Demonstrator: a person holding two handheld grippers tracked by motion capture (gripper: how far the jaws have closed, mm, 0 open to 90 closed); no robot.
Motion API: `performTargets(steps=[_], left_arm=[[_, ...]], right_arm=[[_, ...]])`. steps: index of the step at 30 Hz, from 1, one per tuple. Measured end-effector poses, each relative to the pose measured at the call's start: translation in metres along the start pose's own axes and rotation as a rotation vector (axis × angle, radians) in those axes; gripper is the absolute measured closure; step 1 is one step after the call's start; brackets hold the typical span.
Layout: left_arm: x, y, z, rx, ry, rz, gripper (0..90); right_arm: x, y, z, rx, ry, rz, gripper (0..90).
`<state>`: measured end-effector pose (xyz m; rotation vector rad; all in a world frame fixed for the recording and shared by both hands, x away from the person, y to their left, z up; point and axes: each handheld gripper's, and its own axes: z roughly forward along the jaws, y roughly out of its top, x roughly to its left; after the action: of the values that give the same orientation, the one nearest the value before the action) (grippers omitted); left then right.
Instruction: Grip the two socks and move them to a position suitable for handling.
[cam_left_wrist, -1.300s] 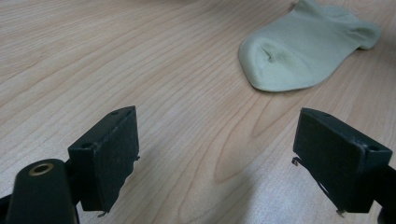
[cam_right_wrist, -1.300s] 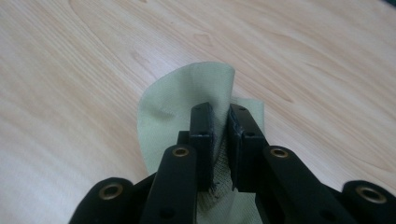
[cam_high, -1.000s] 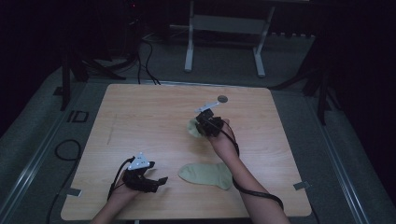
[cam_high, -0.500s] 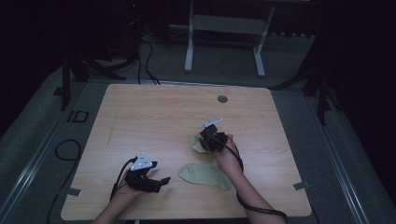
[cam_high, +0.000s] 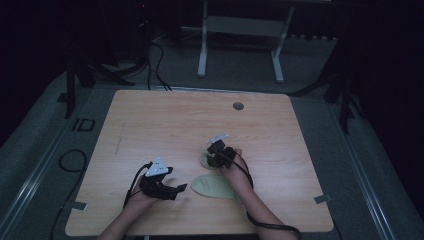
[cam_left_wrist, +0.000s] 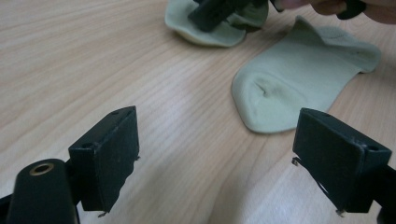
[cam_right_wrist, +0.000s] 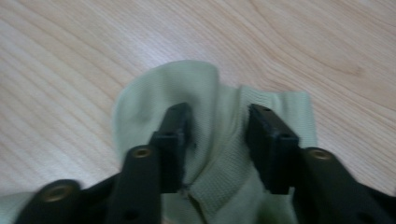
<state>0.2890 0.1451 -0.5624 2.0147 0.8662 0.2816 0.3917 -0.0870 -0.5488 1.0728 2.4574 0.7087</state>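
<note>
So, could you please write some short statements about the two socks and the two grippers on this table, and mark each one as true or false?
1. The right gripper has its fingers around a bunched green sock. True.
2. The left gripper holds the flat sock. False: its fingers are open, with nothing between them.
3. The flat sock lies on the wooden table. True.
4. The two socks are different colours. False: both are pale green.

A pale wooden desk (cam_high: 165, 120) is standing on grey carpet (cam_high: 45, 135); beyond, a white metal stand (cam_high: 240, 30) and black cables (cam_high: 150, 55) are fading into darkness.
</note>
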Motion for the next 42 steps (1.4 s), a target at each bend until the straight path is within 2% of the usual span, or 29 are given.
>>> performTargets(steps=[3, 6, 8, 10, 12, 13, 14, 15, 16, 19, 22, 26, 27, 28, 29, 33, 38, 42], left_arm=[[0.001, 0.008, 0.004, 0.003, -0.004, 0.013, 15.7], [0.002, 0.02, 0.009, -0.004, -0.001, 0.039, 20.1], [0.0, 0.029, 0.013, -0.007, 0.009, 0.064, 27.6], [-0.002, 0.038, 0.018, -0.012, 0.006, 0.089, 37.7], [-0.005, 0.046, 0.023, -0.016, 0.002, 0.117, 49.2], [-0.005, 0.046, 0.023, -0.016, 0.002, 0.117, 55.8], [-0.008, 0.052, 0.028, -0.014, 0.002, 0.138, 55.8], [-0.009, 0.059, 0.036, -0.012, 0.006, 0.163, 62.3], [-0.009, 0.063, 0.041, -0.008, 0.005, 0.169, 75.1], [-0.007, 0.071, 0.057, 0.019, 0.0, 0.169, 89.0], [-0.002, 0.073, 0.075, 0.089, -0.003, 0.173, 89.2], [0.002, 0.069, 0.088, 0.172, 0.005, 0.197, 89.3], [0.002, 0.068, 0.091, 0.191, 0.004, 0.2, 89.4], [0.003, 0.066, 0.093, 0.197, 0.012, 0.206, 89.3], [0.004, 0.066, 0.093, 0.19, 0.009, 0.195, 89.4], [0.003, 0.064, 0.092, 0.184, 0.015, 0.203, 89.4], [0.004, 0.063, 0.091, 0.18, 0.012, 0.196, 89.4], [0.005, 0.063, 0.091, 0.177, 0.009, 0.193, 89.3]], right_arm=[[0.0, 0.0, 0.0, 0.003, 0.023, 0.018, 47.0], [-0.002, 0.001, -0.004, 0.012, 0.048, 0.017, 43.9], [-0.006, 0.003, -0.014, -0.012, 0.058, 0.028, 43.0], [-0.012, 0.005, -0.024, -0.037, 0.065, 0.03, 45.4], [-0.019, 0.007, -0.03, -0.038, 0.065, 0.045, 55.8], [-0.019, 0.007, -0.03, -0.038, 0.065, 0.045, 55.8], [-0.023, 0.008, -0.032, -0.035, 0.075, 0.051, 56.0], [-0.026, 0.009, -0.032, -0.034, 0.073, 0.063, 58.3], [-0.028, 0.01, -0.031, -0.021, 0.081, 0.07, 62.7], [-0.028, 0.01, -0.026, -0.007, 0.086, 0.072, 62.7], [-0.023, 0.007, -0.019, 0.015, 0.093, 0.062, 62.5], [-0.02, 0.002, -0.009, 0.047, 0.102, 0.053, 63.8], [-0.02, 0.001, -0.008, 0.054, 0.099, 0.051, 67.0], [-0.02, -0.001, -0.006, 0.061, 0.091, 0.04, 69.3], [-0.021, -0.002, -0.006, 0.058, 0.084, 0.035, 71.9], [-0.024, -0.004, -0.006, 0.056, 0.07, 0.038, 81.7], [-0.034, -0.003, -0.021, 0.022, 0.072, 0.061, 82.8], [-0.049, -0.005, -0.04, -0.017, 0.057, 0.087, 82.7]])
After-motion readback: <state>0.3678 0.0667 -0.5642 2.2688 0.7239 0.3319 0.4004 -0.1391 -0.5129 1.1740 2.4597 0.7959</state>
